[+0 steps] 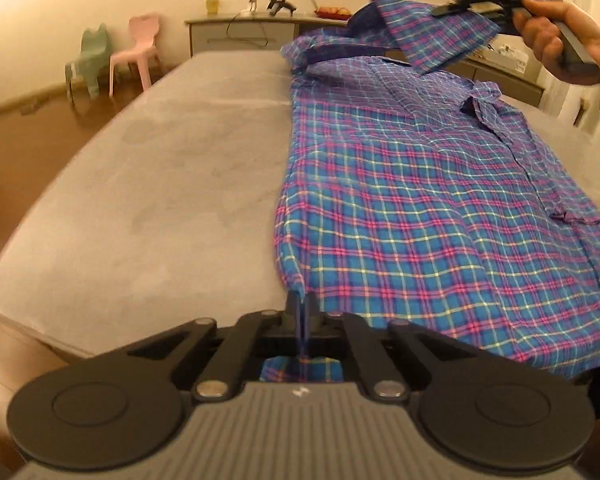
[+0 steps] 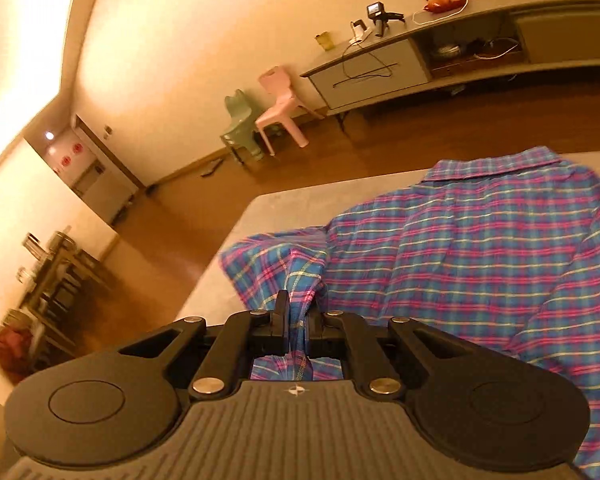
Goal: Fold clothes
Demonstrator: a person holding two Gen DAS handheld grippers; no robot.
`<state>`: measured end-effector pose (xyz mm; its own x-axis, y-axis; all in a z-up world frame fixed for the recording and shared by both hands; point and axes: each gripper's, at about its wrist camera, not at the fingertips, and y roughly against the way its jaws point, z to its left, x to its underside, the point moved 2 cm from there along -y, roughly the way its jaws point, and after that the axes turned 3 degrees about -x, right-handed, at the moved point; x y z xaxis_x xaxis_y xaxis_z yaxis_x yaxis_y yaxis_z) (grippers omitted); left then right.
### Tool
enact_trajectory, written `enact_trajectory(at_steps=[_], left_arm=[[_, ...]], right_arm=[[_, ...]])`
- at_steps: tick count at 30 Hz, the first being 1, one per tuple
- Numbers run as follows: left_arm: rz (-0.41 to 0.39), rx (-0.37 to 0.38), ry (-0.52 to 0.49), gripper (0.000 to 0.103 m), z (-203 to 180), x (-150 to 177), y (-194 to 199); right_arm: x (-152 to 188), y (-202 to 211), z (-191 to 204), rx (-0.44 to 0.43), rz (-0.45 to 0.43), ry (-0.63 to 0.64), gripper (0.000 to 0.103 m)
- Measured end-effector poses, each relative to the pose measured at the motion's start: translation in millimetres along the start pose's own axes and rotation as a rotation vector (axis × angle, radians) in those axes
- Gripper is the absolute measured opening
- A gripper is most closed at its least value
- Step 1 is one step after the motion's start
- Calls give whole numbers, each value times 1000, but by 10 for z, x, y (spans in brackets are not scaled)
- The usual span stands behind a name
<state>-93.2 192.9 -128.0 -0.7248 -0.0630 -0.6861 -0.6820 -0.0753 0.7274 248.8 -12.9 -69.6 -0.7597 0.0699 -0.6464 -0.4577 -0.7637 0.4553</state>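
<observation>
The plaid shirt (image 1: 440, 200) lies spread on the grey table (image 1: 160, 200). The left gripper (image 1: 302, 308) pinches the shirt's near hem corner; the right gripper (image 2: 298, 312), jaws clamped on a sleeve, lifts it above the table

Shirt (image 1: 440, 200) hem beyond right edge
</observation>
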Motion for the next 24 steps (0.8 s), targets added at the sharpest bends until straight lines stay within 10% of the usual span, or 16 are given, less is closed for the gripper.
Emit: enact_trajectory(at_steps=[8, 18, 24], left_arm=[[-197, 136, -159, 1, -745, -425, 496], [60, 224, -397, 2, -1470, -122, -46], [26, 339, -430, 44, -1503, -199, 232]], right_arm=[[-130, 778, -625, -12, -169, -94, 5], [511, 1357, -2000, 86, -192, -287, 6], [611, 1132, -2211, 3, -205, -403, 6]])
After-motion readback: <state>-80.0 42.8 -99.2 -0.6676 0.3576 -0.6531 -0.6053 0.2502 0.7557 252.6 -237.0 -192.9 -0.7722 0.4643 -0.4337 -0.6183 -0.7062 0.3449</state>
